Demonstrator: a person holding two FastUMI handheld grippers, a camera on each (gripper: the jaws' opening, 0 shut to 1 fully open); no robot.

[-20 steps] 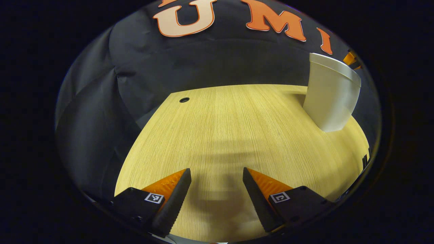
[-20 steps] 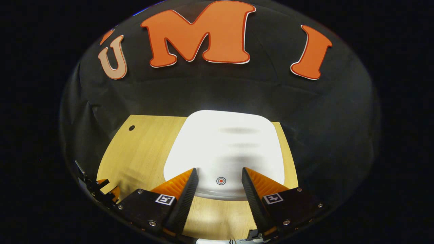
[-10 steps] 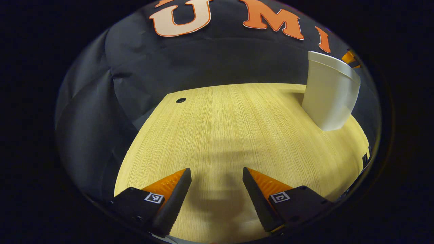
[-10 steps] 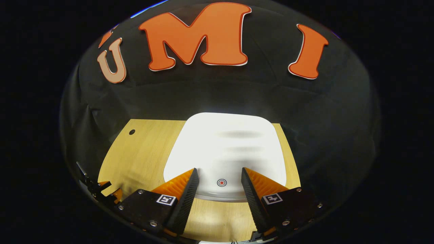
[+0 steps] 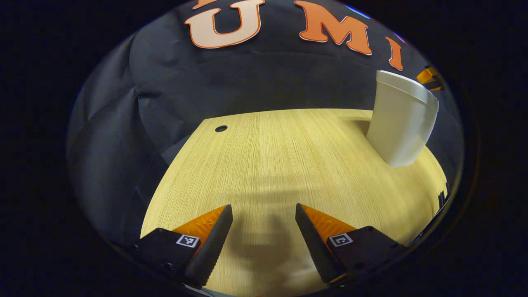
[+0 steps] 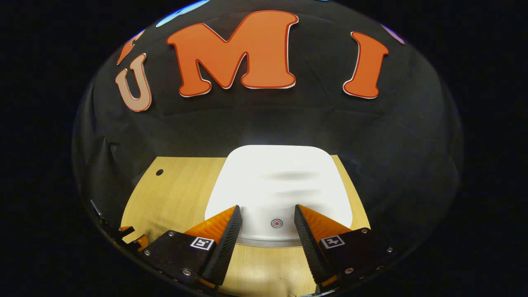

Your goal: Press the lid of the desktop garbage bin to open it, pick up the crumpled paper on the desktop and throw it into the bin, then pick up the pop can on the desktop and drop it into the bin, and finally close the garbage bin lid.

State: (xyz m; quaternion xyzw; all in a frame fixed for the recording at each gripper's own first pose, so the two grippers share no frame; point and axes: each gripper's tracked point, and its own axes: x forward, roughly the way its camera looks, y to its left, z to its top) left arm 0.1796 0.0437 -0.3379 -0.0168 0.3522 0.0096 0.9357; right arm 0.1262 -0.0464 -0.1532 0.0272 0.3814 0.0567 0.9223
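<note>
Here the left gripper point(image 5: 264, 210) hangs over the bare wooden desktop point(image 5: 272, 156), its two fingers spread apart with only tabletop showing between them; it has hold of nothing. To its right in the left gripper view stands the white garbage bin point(image 5: 399, 119), upright near the desk's far right edge and well apart from those fingers. In the right gripper view, the right gripper point(image 6: 267, 211) is poised above the bin's white lid point(image 6: 280, 181), which lies flat and closed. Its fingers are likewise spread, framing a small red ring mark point(image 6: 276, 223) near the lid's front edge, and they grip nothing. Whether the tips touch the lid cannot be told.
</note>
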